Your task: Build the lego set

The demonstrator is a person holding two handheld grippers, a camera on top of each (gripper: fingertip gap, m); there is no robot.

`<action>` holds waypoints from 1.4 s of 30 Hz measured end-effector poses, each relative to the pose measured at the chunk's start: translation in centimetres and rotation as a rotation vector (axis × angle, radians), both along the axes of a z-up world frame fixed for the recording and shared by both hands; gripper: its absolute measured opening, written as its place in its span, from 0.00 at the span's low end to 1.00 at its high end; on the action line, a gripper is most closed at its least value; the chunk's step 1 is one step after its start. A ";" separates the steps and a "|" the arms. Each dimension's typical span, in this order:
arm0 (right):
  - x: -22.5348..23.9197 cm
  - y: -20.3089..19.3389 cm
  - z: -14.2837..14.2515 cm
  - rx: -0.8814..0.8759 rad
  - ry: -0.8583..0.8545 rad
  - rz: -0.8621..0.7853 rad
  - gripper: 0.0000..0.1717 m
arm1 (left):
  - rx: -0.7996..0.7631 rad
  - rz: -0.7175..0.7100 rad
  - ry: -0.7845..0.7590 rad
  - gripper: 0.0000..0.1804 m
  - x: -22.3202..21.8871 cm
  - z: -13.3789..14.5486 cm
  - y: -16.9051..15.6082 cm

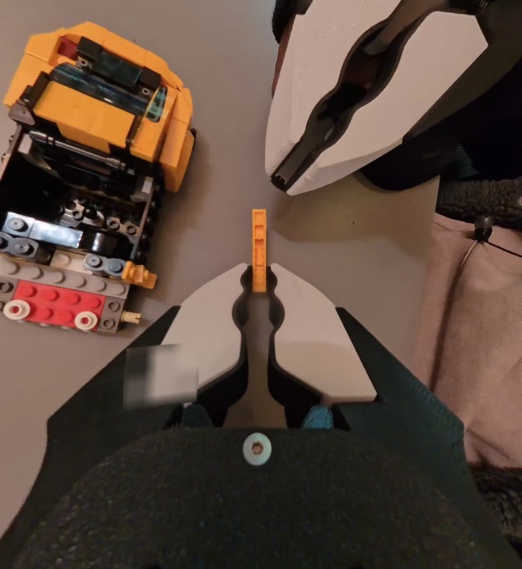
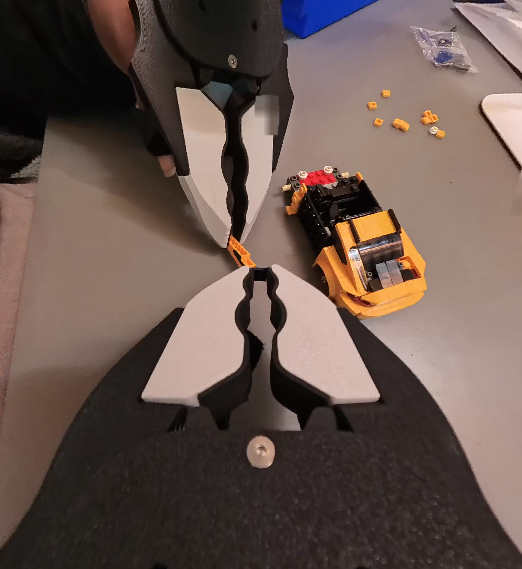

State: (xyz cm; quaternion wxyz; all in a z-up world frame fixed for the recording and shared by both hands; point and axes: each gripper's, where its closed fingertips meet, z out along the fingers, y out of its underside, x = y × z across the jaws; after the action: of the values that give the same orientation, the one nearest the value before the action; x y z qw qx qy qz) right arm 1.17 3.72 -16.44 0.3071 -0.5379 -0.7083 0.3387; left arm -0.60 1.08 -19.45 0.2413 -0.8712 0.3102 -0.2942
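Orange strip (image 1: pixel 259 246) gripped in left claw (image 1: pixel 259 267); small dark brick (image 2: pixel 260 274) gripped in right claw (image 2: pixel 260 271); toy car (image 1: pixel 78 160) at ten o'clock on worktop (image 1: pixel 222 123).

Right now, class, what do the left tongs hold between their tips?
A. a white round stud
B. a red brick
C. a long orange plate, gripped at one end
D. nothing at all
C: the left tongs pinch one end of a long orange plate, which sticks out past their tips above the grey table.
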 end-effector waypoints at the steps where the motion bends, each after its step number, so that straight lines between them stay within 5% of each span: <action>1: 0.0 0.0 -0.1 -0.001 -0.004 0.002 0.04 | 0.011 0.009 0.005 0.04 -0.1 0.0 0.0; 10: 0.0 0.4 0.3 -0.025 0.023 -0.024 0.04 | 0.274 0.033 0.339 0.04 -1.8 -0.2 0.5; 18: 0.0 0.6 0.7 -0.059 0.049 -0.034 0.04 | 0.128 0.022 0.085 0.12 -0.9 1.6 -0.7; 24: 0.1 0.5 0.8 -0.058 0.062 -0.024 0.04 | 0.014 0.019 0.174 0.12 -2.2 -0.4 -0.6; 30: 0.2 0.5 1.3 -0.071 0.095 -0.022 0.04 | 0.083 -0.047 0.350 0.04 -1.8 -0.8 -0.7; 35: 0.2 0.5 1.5 -0.071 0.110 -0.026 0.04 | 0.313 -0.038 0.476 0.04 -2.0 -0.7 0.0; 42: 0.2 0.5 1.2 -0.054 0.092 -0.028 0.04 | 0.757 -0.044 0.934 0.05 -4.0 0.6 1.2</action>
State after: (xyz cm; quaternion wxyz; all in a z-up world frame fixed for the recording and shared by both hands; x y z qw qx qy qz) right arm 1.33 4.23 -15.27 0.3294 -0.5395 -0.6765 0.3778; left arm -4.55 2.26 -18.88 0.3667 -0.7551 0.4847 0.2458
